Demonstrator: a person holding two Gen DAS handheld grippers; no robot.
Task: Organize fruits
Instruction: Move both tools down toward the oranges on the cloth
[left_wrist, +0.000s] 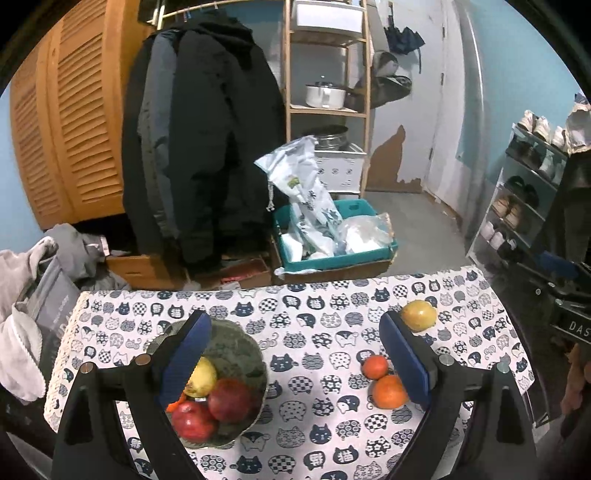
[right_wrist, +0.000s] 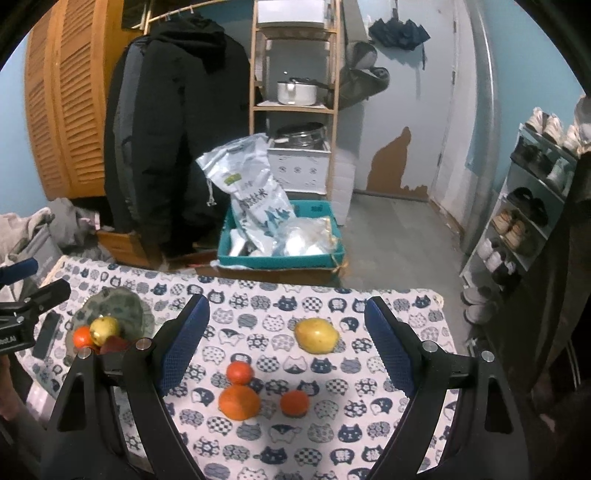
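I've got the right gripper (right_wrist: 284, 347) wide open and empty above three oranges (right_wrist: 239, 402); next I lower onto one, bowl (right_wrist: 122, 306) far left.

Both grippers hang over the table, angled downward and forward. The left gripper (left_wrist: 295, 354) has its jaws spread wide, nothing between the blue pads (left_wrist: 184, 360), which touch nothing. The right gripper (right_wrist: 286, 345) stands much the same, jaws wide apart and empty, its pads (right_wrist: 389, 350) clear of everything below. From the right wrist view the left gripper's black body shows at the far left edge, with a bit of the person's hand (right_wrist: 7, 391) beneath it (too dim to make out the grasp).
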